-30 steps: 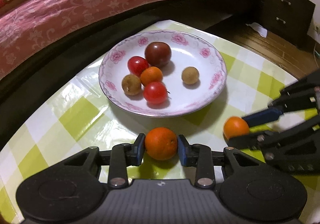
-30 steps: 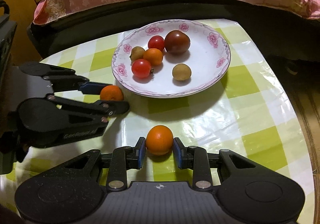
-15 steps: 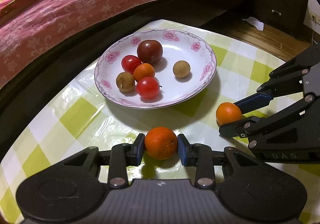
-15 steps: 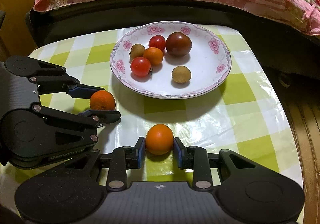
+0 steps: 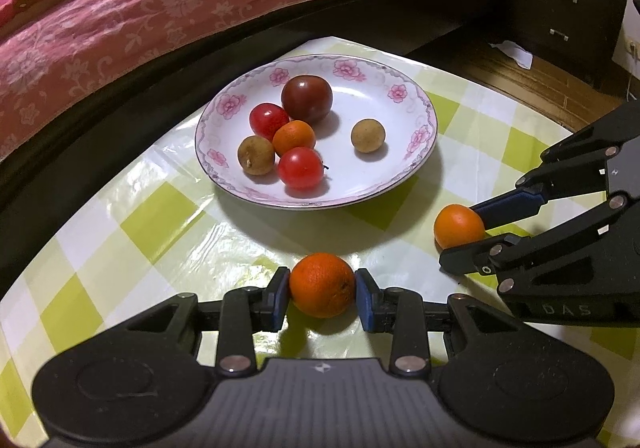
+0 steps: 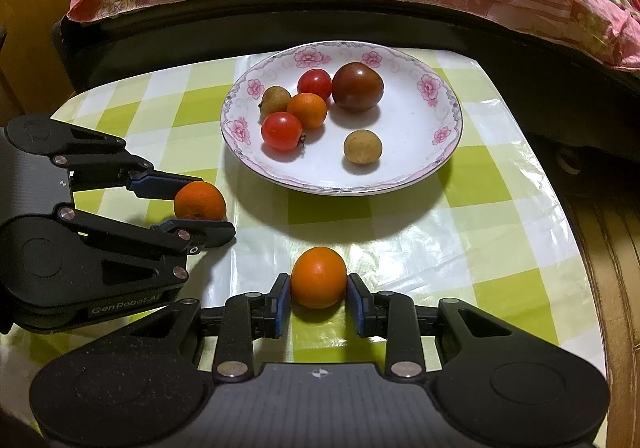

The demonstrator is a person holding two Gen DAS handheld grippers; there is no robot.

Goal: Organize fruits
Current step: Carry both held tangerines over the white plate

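My left gripper is shut on a rough-skinned orange, held just above the checked cloth in front of the plate. It also shows in the right wrist view. My right gripper is shut on a smooth orange, seen in the left wrist view at the right. A white plate with pink flowers holds two red tomatoes, a dark tomato, a small orange and two brown longans.
The table has a green and white checked cloth. A bed with a pink cover runs behind it. A dark drawer cabinet stands at the far right on the wooden floor. The table edge falls off at the right in the right wrist view.
Both grippers have lifted and drawn back a little from the plate, each still holding its orange. The fruits on the plate have not moved.
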